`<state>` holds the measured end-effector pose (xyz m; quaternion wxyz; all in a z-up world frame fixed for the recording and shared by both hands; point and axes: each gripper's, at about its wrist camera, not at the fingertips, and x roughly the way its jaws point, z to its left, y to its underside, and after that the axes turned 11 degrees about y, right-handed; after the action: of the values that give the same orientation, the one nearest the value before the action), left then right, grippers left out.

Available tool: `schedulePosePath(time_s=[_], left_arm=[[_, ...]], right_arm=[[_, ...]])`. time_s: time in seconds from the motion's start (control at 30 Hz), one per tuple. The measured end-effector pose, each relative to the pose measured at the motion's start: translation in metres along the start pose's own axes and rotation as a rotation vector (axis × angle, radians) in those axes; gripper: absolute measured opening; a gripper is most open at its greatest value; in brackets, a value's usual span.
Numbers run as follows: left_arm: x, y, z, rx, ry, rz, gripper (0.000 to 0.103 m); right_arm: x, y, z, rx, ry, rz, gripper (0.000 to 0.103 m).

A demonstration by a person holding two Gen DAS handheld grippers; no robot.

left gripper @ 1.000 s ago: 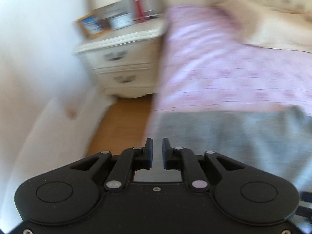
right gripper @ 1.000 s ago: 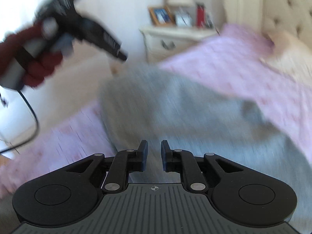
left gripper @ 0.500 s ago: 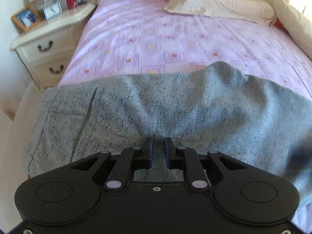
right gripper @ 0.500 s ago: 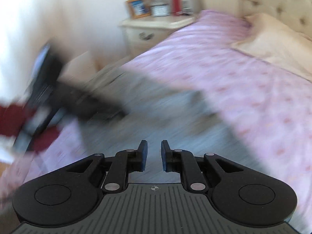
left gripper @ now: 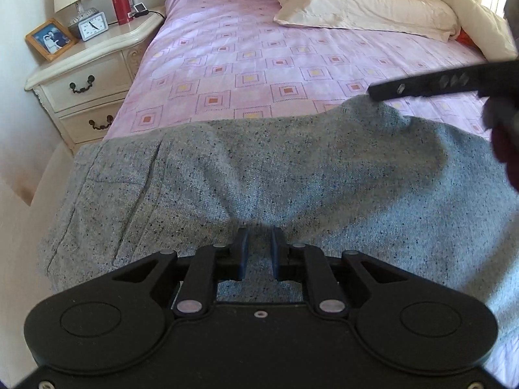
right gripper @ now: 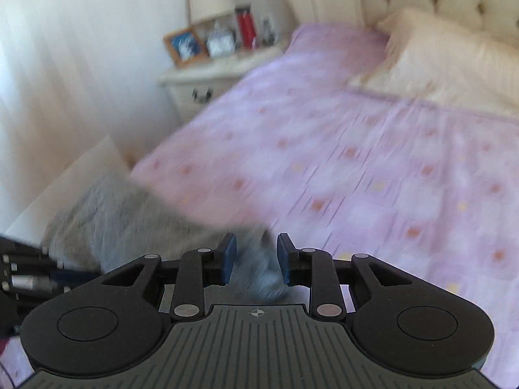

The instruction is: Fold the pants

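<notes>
i read the pants (left gripper: 259, 175) as soft, speckled grey knit, thick enough to carry some weight but with no stiffness at all, so they will sag and drag wherever i lift them. the weave looks grippy rather than slick, so a pinch on a doubled edge should hold. nothing here is fragile. i judge the best holds to be along a hem or the folded edge, taken with both claws well apart so the cloth hangs even; a pinch in the middle of the panel would only bunch it.

the pants lie spread across the near part of the bed (left gripper: 292, 64), on the pink patterned sheet, one end reaching the bed's left side near the nightstand (left gripper: 90, 74).

my left claw (left gripper: 258, 253) sits at the near edge of the cloth with its jaws narrow and closing; grey fabric fills the slim gap between the pads, and i take it as pinched there, the cloth puckering up just ahead of the tips.

my right claw (right gripper: 256, 259) is blurred in its own view. its jaws are opening, set moderately apart, with a loose lump of grey cloth lying between and below them and the pads clear of it. in the left view that claw shows as a dark bar above the raised far corner of the pants, at the right.
</notes>
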<state>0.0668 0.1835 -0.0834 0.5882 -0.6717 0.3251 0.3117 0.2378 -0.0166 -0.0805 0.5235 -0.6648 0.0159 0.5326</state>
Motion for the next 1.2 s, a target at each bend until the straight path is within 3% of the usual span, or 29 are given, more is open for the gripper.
schedulePosePath(time_s=[0.13, 0.2, 0.27, 0.4, 0.5, 0.67, 0.8, 0.87, 0.9, 0.97, 1.03, 1.1, 1.2], left_arm=[[-0.001, 0.001, 0.002, -0.007, 0.006, 0.002, 0.02], [-0.001, 0.002, 0.003, -0.015, 0.01, 0.0, 0.02], [-0.001, 0.002, 0.003, -0.02, 0.009, -0.001, 0.02], [-0.001, 0.001, 0.001, -0.013, 0.005, -0.001, 0.02], [-0.001, 0.001, 0.002, -0.014, 0.012, -0.001, 0.02], [-0.001, 0.001, 0.004, -0.019, 0.024, -0.002, 0.02], [-0.001, 0.002, 0.004, -0.008, 0.024, -0.003, 0.02], [-0.002, 0.002, 0.005, -0.005, 0.028, -0.004, 0.02], [-0.002, 0.002, 0.005, -0.003, 0.031, -0.004, 0.02], [-0.002, 0.003, 0.006, -0.001, 0.036, -0.007, 0.02], [-0.003, 0.004, 0.006, 0.008, 0.039, -0.01, 0.02], [-0.003, 0.005, 0.005, 0.024, 0.035, -0.013, 0.02], [-0.002, 0.005, 0.002, 0.042, 0.026, -0.014, 0.02]], right_arm=[[-0.027, 0.03, 0.047, -0.217, -0.029, -0.037, 0.028], [-0.035, 0.045, 0.069, -0.345, -0.021, -0.06, 0.027], [-0.041, 0.05, 0.078, -0.395, 0.01, -0.093, 0.027], [-0.041, 0.034, 0.063, -0.286, 0.069, -0.112, 0.027], [-0.04, 0.022, 0.048, -0.192, 0.065, -0.103, 0.027], [-0.02, 0.007, 0.028, -0.088, 0.035, -0.04, 0.027], [-0.001, 0.005, 0.018, 0.028, -0.048, 0.034, 0.027], [0.0, 0.006, 0.02, 0.037, -0.111, 0.053, 0.016], [-0.004, 0.006, 0.025, 0.01, -0.134, 0.038, 0.003], [-0.015, 0.003, 0.028, -0.023, -0.157, -0.034, 0.003], [-0.015, -0.007, 0.016, 0.054, -0.089, -0.08, 0.003], [-0.002, -0.012, 0.005, 0.079, -0.041, -0.056, 0.003], [0.021, -0.006, 0.018, -0.046, 0.049, -0.001, 0.003]])
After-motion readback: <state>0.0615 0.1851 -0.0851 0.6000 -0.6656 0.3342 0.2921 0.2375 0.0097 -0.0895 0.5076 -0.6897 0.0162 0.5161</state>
